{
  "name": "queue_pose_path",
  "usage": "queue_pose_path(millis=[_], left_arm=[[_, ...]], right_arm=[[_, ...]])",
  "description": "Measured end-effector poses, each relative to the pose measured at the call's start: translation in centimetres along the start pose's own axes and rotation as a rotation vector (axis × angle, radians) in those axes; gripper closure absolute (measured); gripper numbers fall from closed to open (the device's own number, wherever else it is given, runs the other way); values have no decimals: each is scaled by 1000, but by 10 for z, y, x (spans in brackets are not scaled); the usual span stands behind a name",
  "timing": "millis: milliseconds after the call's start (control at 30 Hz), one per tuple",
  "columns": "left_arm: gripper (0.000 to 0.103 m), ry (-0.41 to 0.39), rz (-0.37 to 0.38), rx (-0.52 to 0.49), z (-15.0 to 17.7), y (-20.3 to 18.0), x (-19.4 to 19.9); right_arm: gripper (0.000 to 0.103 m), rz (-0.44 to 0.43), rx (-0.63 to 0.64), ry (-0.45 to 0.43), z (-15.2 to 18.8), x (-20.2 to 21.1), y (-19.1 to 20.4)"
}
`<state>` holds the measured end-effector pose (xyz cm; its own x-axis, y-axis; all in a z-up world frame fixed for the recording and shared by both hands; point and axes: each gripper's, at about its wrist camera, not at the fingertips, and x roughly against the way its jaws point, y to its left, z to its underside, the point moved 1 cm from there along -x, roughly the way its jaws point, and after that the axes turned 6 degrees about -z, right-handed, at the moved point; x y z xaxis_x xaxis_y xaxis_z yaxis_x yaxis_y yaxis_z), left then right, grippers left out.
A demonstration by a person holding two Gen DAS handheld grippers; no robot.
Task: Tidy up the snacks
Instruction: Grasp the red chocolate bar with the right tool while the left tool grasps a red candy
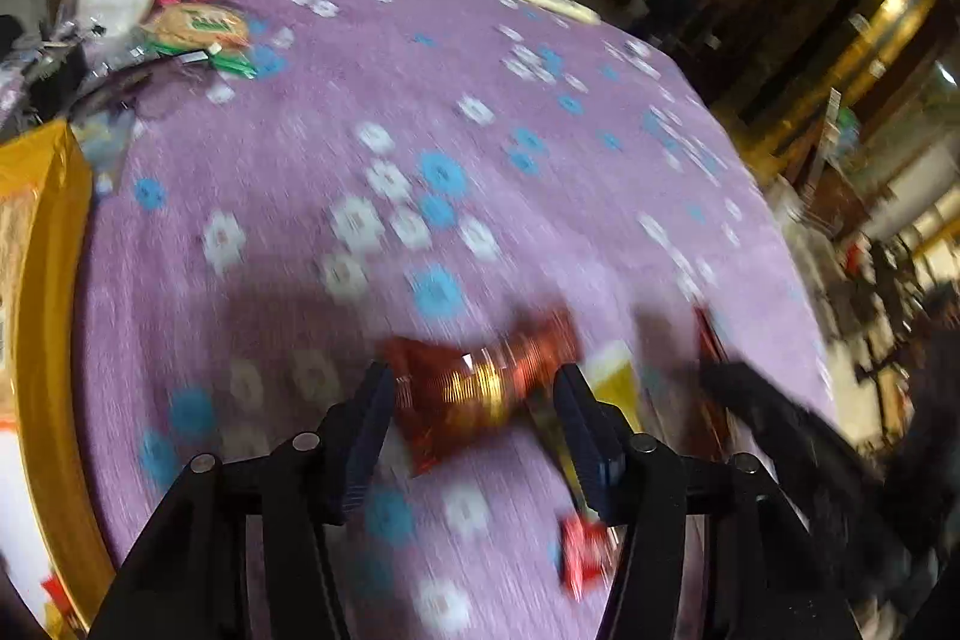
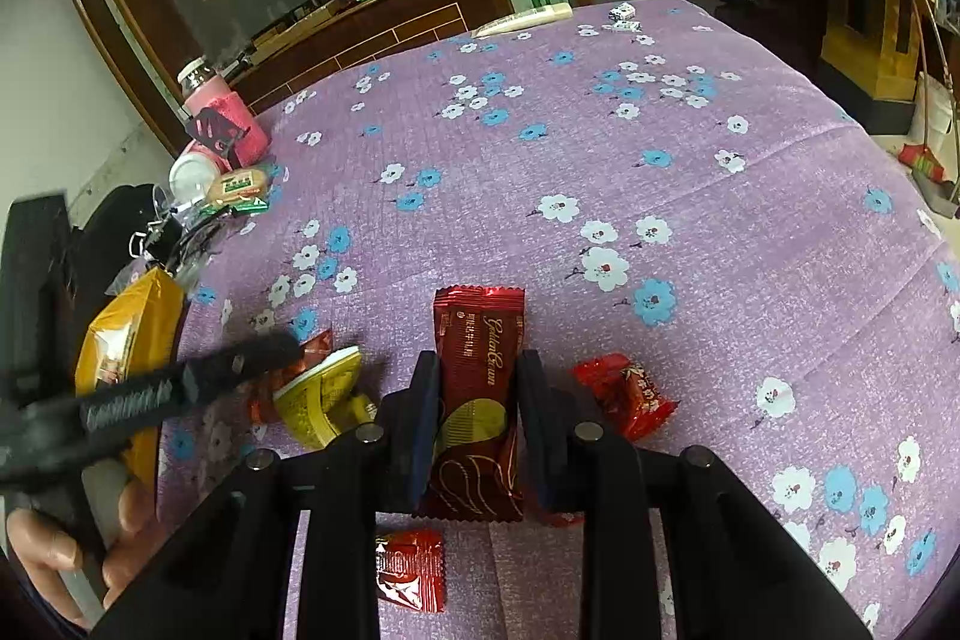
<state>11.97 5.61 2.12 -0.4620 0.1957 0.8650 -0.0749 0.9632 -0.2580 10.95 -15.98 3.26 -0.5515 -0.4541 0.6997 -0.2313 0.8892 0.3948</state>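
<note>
bar [image 2: 477, 400]: long dark-red wrapper, gold script, crimped ends, lengthwise above the purple cloth [image 2: 660, 160]
right gripper [image 2: 477, 388]: clenched on the bar's sides
left gripper [image 1: 474, 400]: parted around a blurred red-gold candy [image 1: 474, 382]; grip unclear

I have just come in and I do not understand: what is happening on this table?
A person is sorting snacks on a purple flowered tablecloth with two hand-held grippers. The right gripper is shut on a long red wafer packet. The left gripper has a red-gold wrapper between its fingers; blur hides whether it grips. Small red packets lie loose nearby.
</note>
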Motion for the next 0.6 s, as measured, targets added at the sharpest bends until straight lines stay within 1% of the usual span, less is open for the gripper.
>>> queue_pose_path(millis=[67, 100, 133, 167, 200, 267, 300, 333, 367, 400, 433, 467, 500, 600], left_arm=[[46, 36, 56, -42, 18, -4, 7], [45, 34, 71, -81, 26, -6, 13], [45, 20, 59, -133, 35, -11, 18], [45, 1, 32, -168, 39, -16, 22], [44, -37, -15, -209, 42, -20, 27], [34, -118, -119, -278, 41, -28, 34], [28, -153, -174, -299, 37, -30, 35], [27, -195, -228, -316, 34, -32, 36], [27, -222, -260, -333, 32, -33, 35], [27, -244, -305, -362, 30, -36, 32], [27, -249, -346, -386, 27, -37, 29], [27, -251, -372, -411, 26, -37, 26], [27, -242, -376, -436, 24, -35, 22], [27, -203, -358, -513, 25, -39, 15]], right_arm=[[78, -16, -5, -3, -1, 2, 1], [78, -22, -5, -6, 0, 3, 1], [78, -25, -6, -12, 0, 5, 1], [78, -25, -8, -16, 0, 6, 1], [78, -28, -9, -19, 0, 7, 1], [78, -32, -14, -21, -1, 7, 0], [78, -32, -16, -21, -1, 7, 0], [78, -33, -19, -22, -1, 8, -1], [78, -33, -21, -23, -1, 8, -2], [78, -33, -24, -25, -1, 8, -2], [78, -35, -28, -27, -2, 9, -4], [78, -35, -31, -28, -2, 9, -5], [78, -36, -36, -28, -2, 9, -6], [78, -43, -43, -30, -3, 10, -7]])
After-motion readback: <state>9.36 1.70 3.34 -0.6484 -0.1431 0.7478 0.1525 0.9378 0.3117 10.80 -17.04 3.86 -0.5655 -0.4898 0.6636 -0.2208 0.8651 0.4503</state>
